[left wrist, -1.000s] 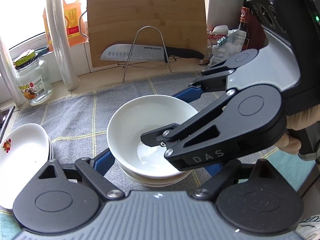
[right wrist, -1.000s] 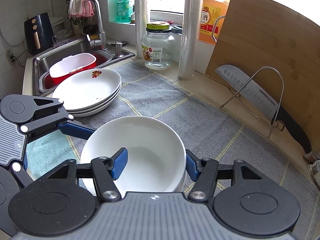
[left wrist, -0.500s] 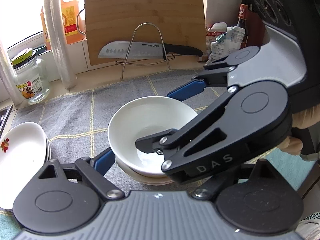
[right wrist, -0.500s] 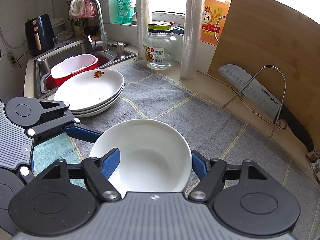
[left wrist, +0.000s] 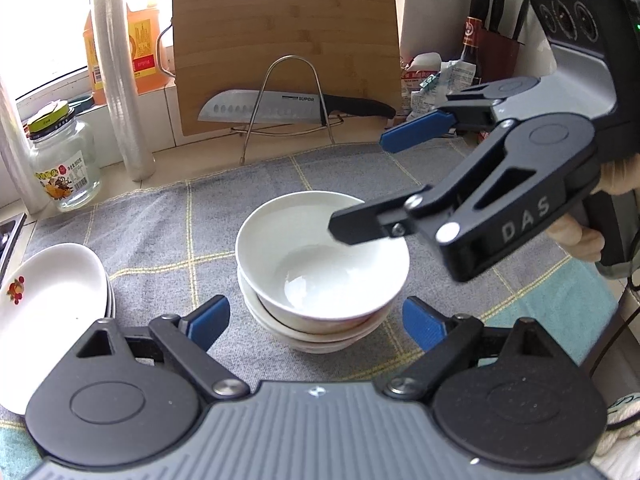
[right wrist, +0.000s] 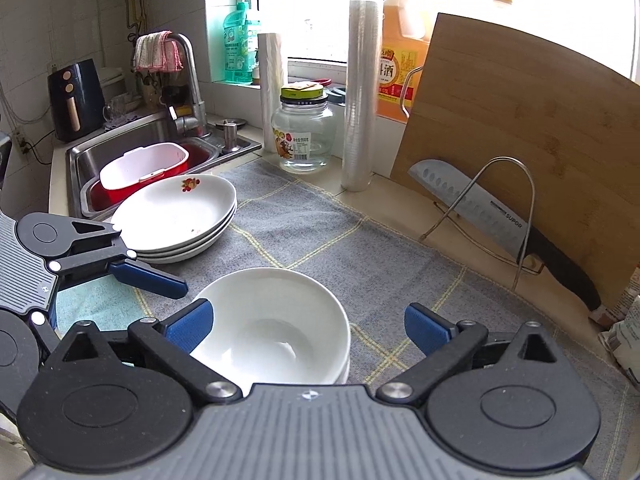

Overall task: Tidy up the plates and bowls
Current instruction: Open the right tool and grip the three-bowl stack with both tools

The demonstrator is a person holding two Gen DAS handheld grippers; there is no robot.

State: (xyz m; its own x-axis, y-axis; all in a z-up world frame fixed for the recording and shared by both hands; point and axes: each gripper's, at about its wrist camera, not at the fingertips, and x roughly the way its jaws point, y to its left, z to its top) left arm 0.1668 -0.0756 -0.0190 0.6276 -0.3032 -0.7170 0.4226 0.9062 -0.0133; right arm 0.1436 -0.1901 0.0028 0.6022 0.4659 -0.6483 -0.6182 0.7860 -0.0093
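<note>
A stack of white bowls [left wrist: 320, 272] [right wrist: 272, 320] stands on the grey checked mat [left wrist: 168, 232]. My left gripper [left wrist: 316, 324] straddles the near side of the stack, its jaws opening, and its blue pads [left wrist: 208, 320] stand clear of the bowls. My right gripper [right wrist: 308, 326] hovers just above and behind the top bowl, jaws opening wide, with nothing gripped. In the left wrist view the right gripper [left wrist: 360, 184] hangs over the bowl's right rim. A stack of white plates [left wrist: 48, 304] [right wrist: 176, 212] with a fruit motif sits to the left.
A knife [left wrist: 280, 108] lies in a wire rack before a bamboo board [left wrist: 284, 40] at the back. A glass jar [right wrist: 302, 136], film rolls [right wrist: 360, 96] and an oil bottle [right wrist: 400, 60] line the window. The sink [right wrist: 132, 140] holds a red basin [right wrist: 144, 166].
The right gripper's jaws spread wide, let go of the top bowl and drew up and back to the right. The bowl now rests on the stack. The left gripper hardly moved.
</note>
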